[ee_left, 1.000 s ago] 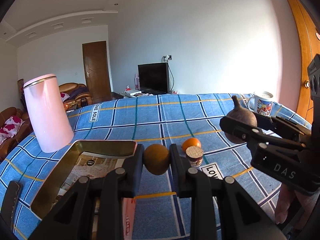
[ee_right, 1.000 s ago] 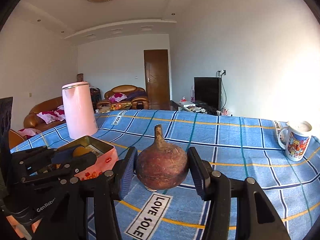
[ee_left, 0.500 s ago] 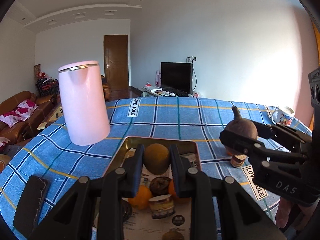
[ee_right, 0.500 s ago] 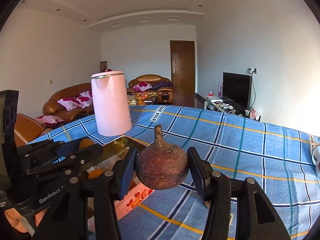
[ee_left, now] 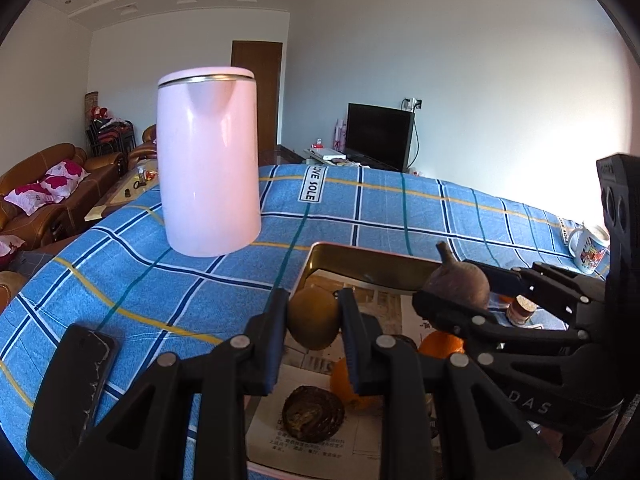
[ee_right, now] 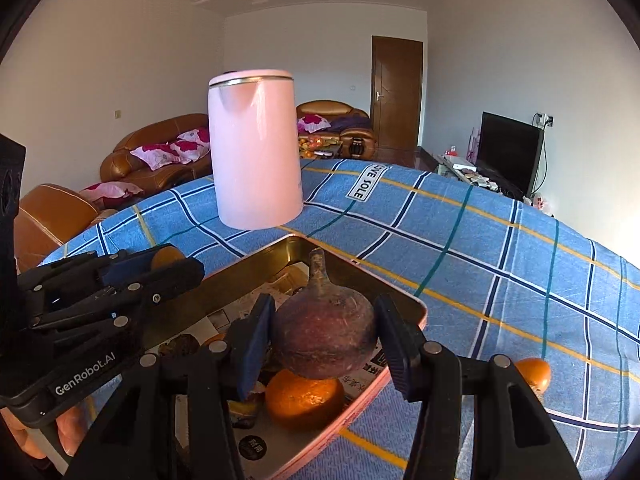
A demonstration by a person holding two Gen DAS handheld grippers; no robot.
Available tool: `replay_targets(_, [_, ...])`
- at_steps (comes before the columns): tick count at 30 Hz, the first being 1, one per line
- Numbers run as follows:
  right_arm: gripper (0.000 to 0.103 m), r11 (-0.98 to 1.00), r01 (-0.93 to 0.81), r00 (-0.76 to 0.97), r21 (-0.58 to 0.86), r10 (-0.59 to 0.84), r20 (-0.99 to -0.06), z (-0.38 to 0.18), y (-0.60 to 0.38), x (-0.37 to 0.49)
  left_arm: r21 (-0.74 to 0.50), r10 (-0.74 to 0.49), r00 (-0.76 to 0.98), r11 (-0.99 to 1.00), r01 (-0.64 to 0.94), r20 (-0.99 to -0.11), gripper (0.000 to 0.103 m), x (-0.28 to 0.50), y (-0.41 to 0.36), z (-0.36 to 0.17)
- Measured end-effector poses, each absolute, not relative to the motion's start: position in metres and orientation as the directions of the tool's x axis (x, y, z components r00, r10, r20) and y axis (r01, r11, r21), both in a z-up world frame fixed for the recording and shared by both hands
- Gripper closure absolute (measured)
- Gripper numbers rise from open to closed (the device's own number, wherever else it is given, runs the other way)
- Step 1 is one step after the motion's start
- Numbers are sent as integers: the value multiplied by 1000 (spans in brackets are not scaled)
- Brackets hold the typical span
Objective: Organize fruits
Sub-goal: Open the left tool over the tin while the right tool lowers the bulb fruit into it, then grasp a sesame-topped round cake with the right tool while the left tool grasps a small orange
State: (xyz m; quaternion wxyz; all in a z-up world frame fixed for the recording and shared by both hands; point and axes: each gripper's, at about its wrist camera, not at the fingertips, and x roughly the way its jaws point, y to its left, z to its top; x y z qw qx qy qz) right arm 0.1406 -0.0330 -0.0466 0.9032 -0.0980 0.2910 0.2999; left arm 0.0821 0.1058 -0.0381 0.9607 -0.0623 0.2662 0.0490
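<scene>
My left gripper (ee_left: 314, 322) is shut on a round brown-yellow fruit (ee_left: 313, 323) and holds it over the near left part of a pink metal tray (ee_left: 372, 266). My right gripper (ee_right: 325, 334) is shut on a dark reddish-brown bulb-shaped fruit (ee_right: 325, 334) with a stem, held above the tray (ee_right: 404, 300). It also shows in the left wrist view (ee_left: 460, 286). The paper-lined tray holds an orange (ee_right: 305, 400) and a dark wrinkled fruit (ee_left: 313, 414). Another orange (ee_right: 534, 374) lies on the cloth right of the tray.
A tall pink kettle (ee_left: 208, 160) stands on the blue checked tablecloth (ee_left: 380, 208) behind the tray. A black phone (ee_left: 72, 384) lies at the near left. A printed mug (ee_left: 588, 246) stands at the far right; a small cork-topped jar (ee_left: 518, 308) sits beside the tray.
Both grippers have swung left with their fruits and now hang over the tray. The kettle looks nearer and more central, and the mug has slid to the right edge.
</scene>
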Motion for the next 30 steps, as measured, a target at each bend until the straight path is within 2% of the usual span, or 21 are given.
replay_targets(7, [49, 790, -613, 606, 5, 474, -639, -53, -20, 151, -87, 54, 833, 989, -121, -551, 74, 89, 105, -46])
replay_targets(9, [49, 796, -605, 614, 4, 471, -634, -53, -22, 150, -94, 49, 836, 988, -119, -546, 66, 87, 103, -44])
replay_targets(11, [45, 806, -591, 630, 16, 474, -615, -46, -31, 148, -92, 53, 842, 988, -121, -536, 47, 83, 100, -40])
replay_targets(14, [36, 827, -563, 668, 18, 467, -579, -33, -58, 145, -66, 65, 862, 991, -114, -502, 31, 76, 87, -31])
replay_targets(18, [36, 889, -457, 743, -36, 360, -564, -26, -112, 149, -52, 50, 874, 995, -86, -483, 28, 75, 66, -23])
replay_targets(21, [36, 938, -346, 756, -22, 265, -599, -33, -151, 162, -50, 25, 869, 997, -57, -494, 26, 81, 48, -23])
replay_targets(23, [36, 945, -325, 716, 25, 263, -647, -43, -164, 171, -38, 15, 864, 999, -39, -503, 26, 84, 35, -23])
replay_targets(26, [36, 946, -323, 665, 19, 241, -707, -57, -164, 179, -11, 5, 860, 1000, -12, -510, 26, 88, 17, -23])
replay_targets(30, [36, 943, -332, 633, 33, 248, -733, -65, -160, 183, 14, -5, 854, 1000, 14, -520, 26, 95, 0, -23])
